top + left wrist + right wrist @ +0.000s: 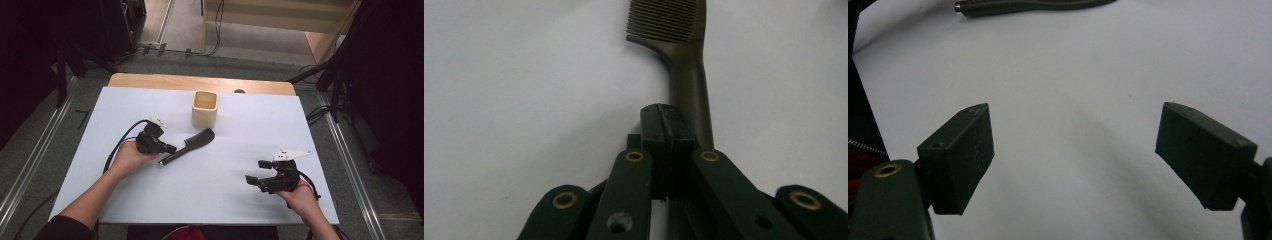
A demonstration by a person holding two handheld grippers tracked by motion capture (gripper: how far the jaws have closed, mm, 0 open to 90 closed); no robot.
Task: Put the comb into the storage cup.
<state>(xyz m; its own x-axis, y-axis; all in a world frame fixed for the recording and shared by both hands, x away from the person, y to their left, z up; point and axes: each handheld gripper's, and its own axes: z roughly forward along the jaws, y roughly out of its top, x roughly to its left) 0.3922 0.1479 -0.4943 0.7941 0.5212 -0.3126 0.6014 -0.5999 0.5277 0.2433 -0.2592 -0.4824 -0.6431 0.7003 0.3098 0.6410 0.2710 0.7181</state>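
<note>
Two grippers: we hold one in each hand over the white table [150, 200], with a dark comb [192, 144] and a wooden cup [205, 108] on it.
Comb, place: it lies flat just off the table's middle, toward 10 o'clock, head pointing to 2 o'clock, just short of the cup.
Comb, handling: we judge it light, stiff plastic, low and slippery on the smooth top; the teeth look the frailest part.
Comb, hold: we would pinch the narrow handle [691, 85] across its width, near the middle.
Left gripper [165, 148]: at 9 o'clock of the comb, jaws pressed together with nothing between them, tips over the handle's left edge; whether they touch it we cannot tell.
Right gripper [257, 172]: toward 5 o'clock on the table, jaws spread wide, holding nothing, bare table between them.
</note>
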